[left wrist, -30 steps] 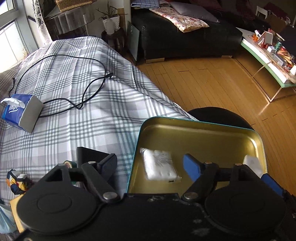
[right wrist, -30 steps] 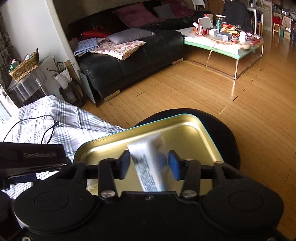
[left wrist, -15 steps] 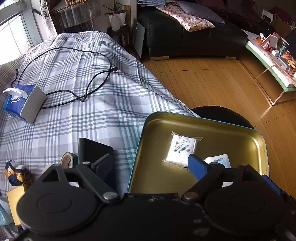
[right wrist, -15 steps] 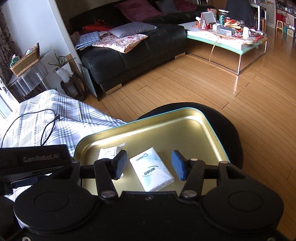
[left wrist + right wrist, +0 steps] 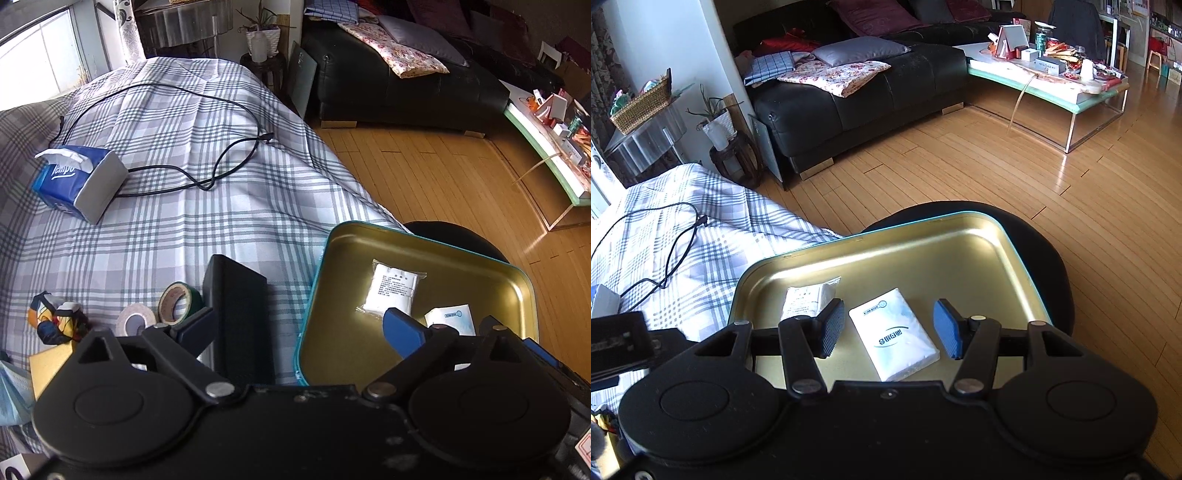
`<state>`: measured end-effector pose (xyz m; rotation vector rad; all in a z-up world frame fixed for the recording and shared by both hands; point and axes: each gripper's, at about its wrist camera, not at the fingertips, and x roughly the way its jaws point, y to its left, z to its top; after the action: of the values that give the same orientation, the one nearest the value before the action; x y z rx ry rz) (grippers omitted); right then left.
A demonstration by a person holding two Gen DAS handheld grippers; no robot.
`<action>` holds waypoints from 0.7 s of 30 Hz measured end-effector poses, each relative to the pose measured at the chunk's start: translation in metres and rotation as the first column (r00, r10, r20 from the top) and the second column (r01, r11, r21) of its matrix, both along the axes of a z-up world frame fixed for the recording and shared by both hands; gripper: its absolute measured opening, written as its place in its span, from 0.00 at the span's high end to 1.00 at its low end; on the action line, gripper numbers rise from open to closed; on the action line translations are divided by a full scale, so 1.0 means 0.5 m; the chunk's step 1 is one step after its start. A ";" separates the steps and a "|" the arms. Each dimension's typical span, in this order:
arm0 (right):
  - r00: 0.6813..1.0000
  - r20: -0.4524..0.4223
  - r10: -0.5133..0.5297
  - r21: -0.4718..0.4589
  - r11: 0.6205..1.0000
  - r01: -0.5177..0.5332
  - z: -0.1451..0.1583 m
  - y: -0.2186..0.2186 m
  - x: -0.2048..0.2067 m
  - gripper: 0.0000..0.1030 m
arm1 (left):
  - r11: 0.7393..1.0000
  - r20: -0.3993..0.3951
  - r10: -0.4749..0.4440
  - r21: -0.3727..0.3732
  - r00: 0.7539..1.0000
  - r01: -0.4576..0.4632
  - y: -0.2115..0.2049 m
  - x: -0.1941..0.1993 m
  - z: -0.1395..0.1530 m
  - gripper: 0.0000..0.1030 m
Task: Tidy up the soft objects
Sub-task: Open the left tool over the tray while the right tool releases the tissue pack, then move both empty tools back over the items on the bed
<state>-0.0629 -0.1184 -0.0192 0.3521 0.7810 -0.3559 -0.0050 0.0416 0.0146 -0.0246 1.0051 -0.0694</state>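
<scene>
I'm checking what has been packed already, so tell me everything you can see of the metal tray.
The metal tray is a shallow rounded rectangle, gold inside with a teal outer rim. It sits on a dark round stool at the edge of the checked bedcover. Two flat white packets lie inside: a clear-wrapped one and a tissue pack. Nothing grips it.

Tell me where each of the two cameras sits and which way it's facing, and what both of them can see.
Left wrist: on the left hand-held gripper, angled down over the plaid bedspread and tin tray; its jaws, just opened wide, show, empty.
Right wrist: on the right hand-held gripper, looking down into the tray toward the sofa; its open fingers flank the tissue pack, pads clear of it.
Shared: tray, tissue pack, white sachet, cable, sofa.
</scene>
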 end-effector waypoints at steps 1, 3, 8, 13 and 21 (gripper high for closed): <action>1.000 -0.001 0.002 -0.009 1.000 -0.002 0.000 0.003 0.001 0.48 | 1.000 0.002 0.012 -0.003 1.000 -0.012 0.013 -0.005 0.003 0.06; 1.000 -0.003 0.007 -0.022 1.000 -0.007 0.000 0.008 0.003 0.48 | 0.999 0.006 0.040 -0.013 0.999 -0.040 0.043 -0.016 0.010 0.06; 1.000 -0.022 0.011 -0.049 0.999 -0.012 -0.001 0.019 0.011 0.48 | 0.993 0.025 0.116 0.005 0.993 -0.117 0.126 -0.049 0.027 0.06; 0.999 -0.041 0.025 -0.078 0.997 -0.028 -0.002 0.032 0.018 0.48 | 0.975 0.029 0.223 -0.003 0.974 -0.223 0.231 -0.085 0.040 0.06; 0.997 -0.074 0.028 -0.127 0.991 -0.037 -0.004 0.058 0.027 0.48 | 0.931 0.033 0.364 0.017 0.931 -0.364 0.378 -0.150 0.049 0.06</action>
<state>-0.0492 -0.0895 -0.0211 0.2065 0.8294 -0.3878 -0.0799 0.2308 0.0390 -0.1882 0.9576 0.2818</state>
